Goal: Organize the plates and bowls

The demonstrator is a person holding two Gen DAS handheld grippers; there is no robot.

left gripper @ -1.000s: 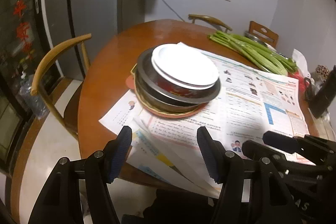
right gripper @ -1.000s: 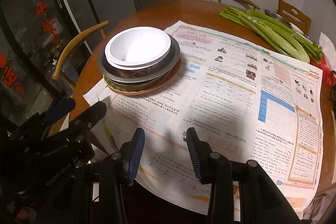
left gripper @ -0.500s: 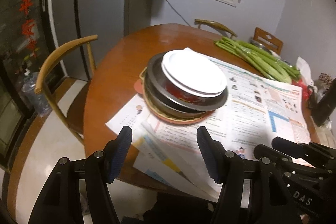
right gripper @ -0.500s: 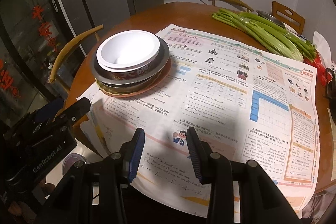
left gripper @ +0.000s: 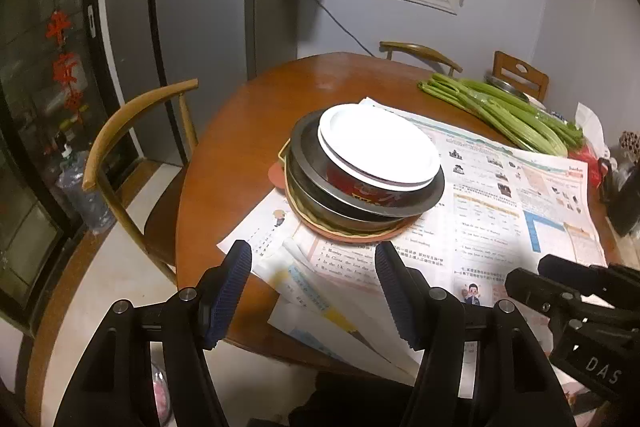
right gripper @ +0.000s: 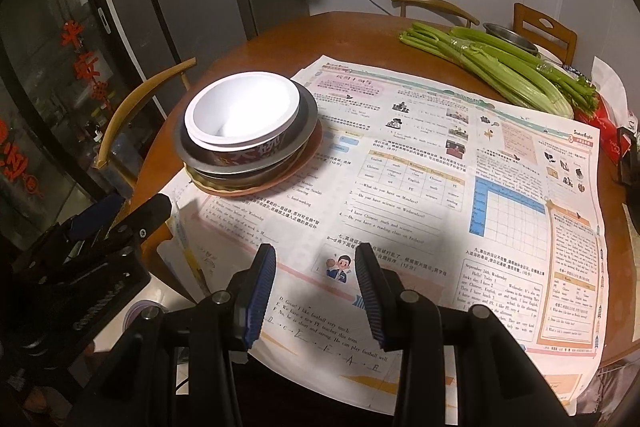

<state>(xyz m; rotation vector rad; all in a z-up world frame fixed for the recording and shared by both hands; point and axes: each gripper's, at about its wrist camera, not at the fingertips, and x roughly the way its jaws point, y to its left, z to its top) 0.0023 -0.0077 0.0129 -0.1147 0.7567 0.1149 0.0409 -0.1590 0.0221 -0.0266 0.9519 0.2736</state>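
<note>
Stacked dishes: white bowl (right gripper: pixel 242 115) nested in metal plates (left gripper: pixel 424 203) on an orange plate (right gripper: pixel 308 163), on the newspaper-covered table (left gripper: pixel 240 147). Left gripper (left gripper: pixel 312 287) and right gripper (right gripper: pixel 316 287) hover nearby, jaws apart, empty; stacking appears complete.

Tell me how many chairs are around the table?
3: a curved-back chair on the table's left, another curved-back chair at the far side, and a slatted wooden chair behind the celery. Others may be hidden.

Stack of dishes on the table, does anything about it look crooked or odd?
Yes. The white paper bowl with the red printed side sits off-centre in the grey metal plate, and the whole stack rests partly on the printed newspaper. Nothing looks spilled or broken.
</note>
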